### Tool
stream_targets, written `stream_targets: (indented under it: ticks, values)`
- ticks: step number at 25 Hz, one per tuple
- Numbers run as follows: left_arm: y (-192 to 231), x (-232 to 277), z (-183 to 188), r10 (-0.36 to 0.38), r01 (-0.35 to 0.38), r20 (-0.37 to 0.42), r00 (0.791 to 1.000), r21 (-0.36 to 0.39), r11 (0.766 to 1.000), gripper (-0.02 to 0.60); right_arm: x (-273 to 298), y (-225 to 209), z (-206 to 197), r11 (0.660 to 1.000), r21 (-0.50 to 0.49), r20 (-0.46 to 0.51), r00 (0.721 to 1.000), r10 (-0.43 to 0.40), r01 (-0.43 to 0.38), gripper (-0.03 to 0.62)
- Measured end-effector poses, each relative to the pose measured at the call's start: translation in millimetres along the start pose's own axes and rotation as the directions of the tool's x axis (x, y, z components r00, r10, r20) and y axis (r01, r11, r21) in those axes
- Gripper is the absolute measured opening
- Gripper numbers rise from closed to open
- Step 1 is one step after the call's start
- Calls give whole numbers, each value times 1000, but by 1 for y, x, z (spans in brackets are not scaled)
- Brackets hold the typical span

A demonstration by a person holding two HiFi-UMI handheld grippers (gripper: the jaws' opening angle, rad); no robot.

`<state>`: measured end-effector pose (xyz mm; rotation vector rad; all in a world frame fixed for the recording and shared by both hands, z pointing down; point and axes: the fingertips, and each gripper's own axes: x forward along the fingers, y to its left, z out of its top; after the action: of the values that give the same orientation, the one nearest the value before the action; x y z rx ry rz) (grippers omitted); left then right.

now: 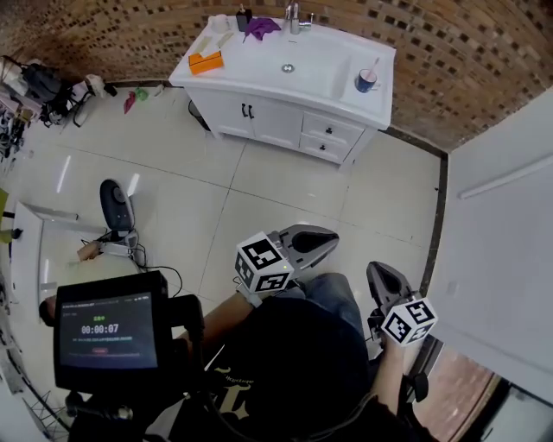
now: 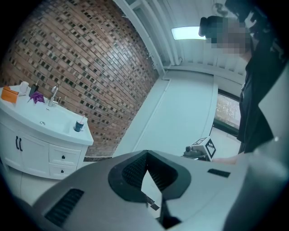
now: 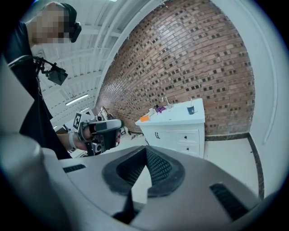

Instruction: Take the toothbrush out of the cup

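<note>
Left gripper [image 1: 331, 238] and right gripper [image 1: 377, 270]: jaws pressed together, empty. Cup [image 1: 365, 83] far off; approach, pinch toothbrush [image 1: 374, 66] high, lift straight.

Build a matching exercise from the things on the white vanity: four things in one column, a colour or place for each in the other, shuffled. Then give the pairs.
Things:
1. cup
2. box
3. cloth
4. drain

Descriptions:
A. orange
B. metal, in the basin
C. blue, holds the toothbrush
D. purple, beside the tap

Pairs: 1-C, 2-A, 3-D, 4-B
</note>
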<state>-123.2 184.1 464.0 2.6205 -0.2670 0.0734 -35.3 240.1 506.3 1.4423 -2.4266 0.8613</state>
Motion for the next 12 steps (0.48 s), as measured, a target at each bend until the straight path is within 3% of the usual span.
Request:
stream_targets:
  ticks: [6,12]
  values:
    - [25,2,17,6,-6,14,1000,-21,1000,6,32,-12,30,1000,-5,9,1000,29,-29,-12]
    - [59,12,38,58,-57,22,998,-13,998,6,56,-36,56,998,-4,28,997,67,-67,-12]
